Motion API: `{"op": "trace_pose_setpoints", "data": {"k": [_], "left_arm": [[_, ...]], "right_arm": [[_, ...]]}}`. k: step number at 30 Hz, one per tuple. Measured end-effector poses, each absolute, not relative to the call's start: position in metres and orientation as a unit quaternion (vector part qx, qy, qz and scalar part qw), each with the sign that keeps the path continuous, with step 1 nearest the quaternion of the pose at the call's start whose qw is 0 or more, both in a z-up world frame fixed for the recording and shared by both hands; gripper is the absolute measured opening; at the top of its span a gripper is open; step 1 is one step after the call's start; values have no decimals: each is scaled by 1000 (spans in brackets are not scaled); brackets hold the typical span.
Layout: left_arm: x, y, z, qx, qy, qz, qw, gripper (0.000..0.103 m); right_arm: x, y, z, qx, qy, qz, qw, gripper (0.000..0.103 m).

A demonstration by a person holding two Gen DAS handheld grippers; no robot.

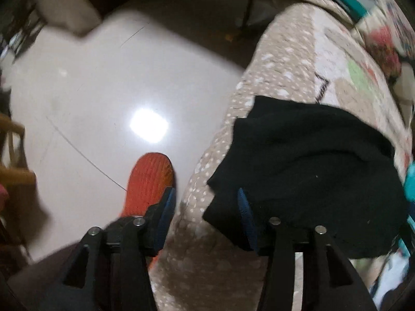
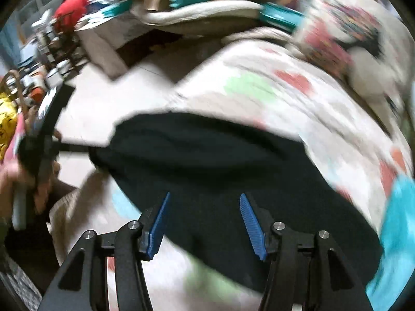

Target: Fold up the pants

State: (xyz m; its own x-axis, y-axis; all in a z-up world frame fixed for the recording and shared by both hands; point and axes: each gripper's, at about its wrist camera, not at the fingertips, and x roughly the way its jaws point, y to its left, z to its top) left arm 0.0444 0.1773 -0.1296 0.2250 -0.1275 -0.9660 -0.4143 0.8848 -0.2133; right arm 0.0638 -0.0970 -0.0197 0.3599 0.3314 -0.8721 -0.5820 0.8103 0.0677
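You are hovering both claws released, nothing between pads: left gripper, right gripper over black pants on patterned bedspread. Fold appearing laid; next needing fresh edge grab.

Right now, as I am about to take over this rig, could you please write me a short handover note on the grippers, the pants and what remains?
Left gripper: jaws open, nothing between them, hanging over the bed's edge by the near corner of the pants.
Right gripper: jaws open and empty, above the middle of the pants.
Pants: black, lying in a compact bundle on the patterned bedspread, near the edge; neither gripper holds them.
Done: they look folded at least once; blur hides how neatly.
Left: probably check the bundle and make any last fold.
Note: an orange shoe is on the floor below the left gripper.
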Motion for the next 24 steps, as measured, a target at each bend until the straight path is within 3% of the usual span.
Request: {"op": "trace_pose_setpoints", "data": {"k": [9,10,12,15,16,17,22,24], "left_arm": [[35,193,-141,-281,605,105,738,55],[37,193,-143,-284,605,106,736,53],[32,197,-144,-296,609,109,728,53],[31,198,-144,-306,608,111,724,53],[32,199,-144,-308,606,111,724,53],[32,199,-143,-311,605,112,724,53],[34,202,-144,-322,603,122,720,53],[36,202,-146,-314,602,134,722,53]], "right_arm": [[107,70,-54,-232,478,402,745,60],[106,84,-62,-249,480,413,733,56],[104,98,-77,-274,484,427,713,38],[108,111,-94,-291,500,431,693,29],[110,113,-99,-300,505,427,688,17],[113,116,-102,-303,509,425,684,13],[128,126,-102,-297,504,412,698,0],[144,130,-100,-289,499,388,719,0]]}}
